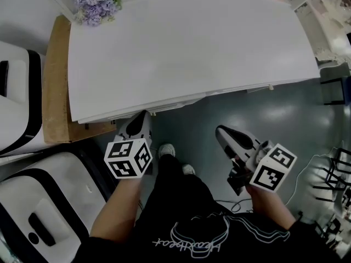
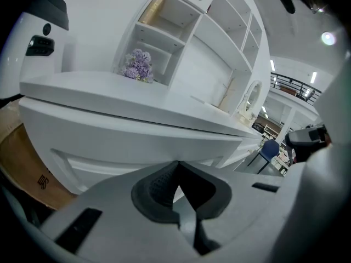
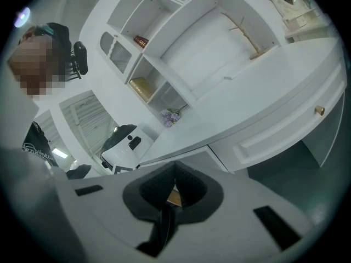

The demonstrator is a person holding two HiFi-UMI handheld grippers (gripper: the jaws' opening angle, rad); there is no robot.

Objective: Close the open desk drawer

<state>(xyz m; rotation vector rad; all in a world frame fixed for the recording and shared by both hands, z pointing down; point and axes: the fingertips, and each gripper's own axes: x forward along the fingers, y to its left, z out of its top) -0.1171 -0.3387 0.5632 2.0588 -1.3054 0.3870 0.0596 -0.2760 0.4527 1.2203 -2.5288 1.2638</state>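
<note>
The white desk (image 1: 186,43) fills the top of the head view. Along its front edge only a thin layered strip of the drawer front (image 1: 164,104) shows under the top. My left gripper (image 1: 143,114) is shut, its tip right at that strip. In the left gripper view the panelled drawer front (image 2: 109,141) stands close ahead of the shut left gripper (image 2: 179,163). My right gripper (image 1: 219,129) hangs over the grey floor, apart from the desk, also shut and holding nothing. The right gripper (image 3: 175,164) looks at the desk's front and a small knob (image 3: 318,110).
Purple flowers (image 1: 96,7) sit at the desk's back left corner. A brown cardboard sheet (image 1: 55,92) leans beside the desk's left end. White-and-black machines (image 1: 38,212) stand to the left. A blue chair (image 1: 334,86) and cables (image 1: 329,174) are on the right.
</note>
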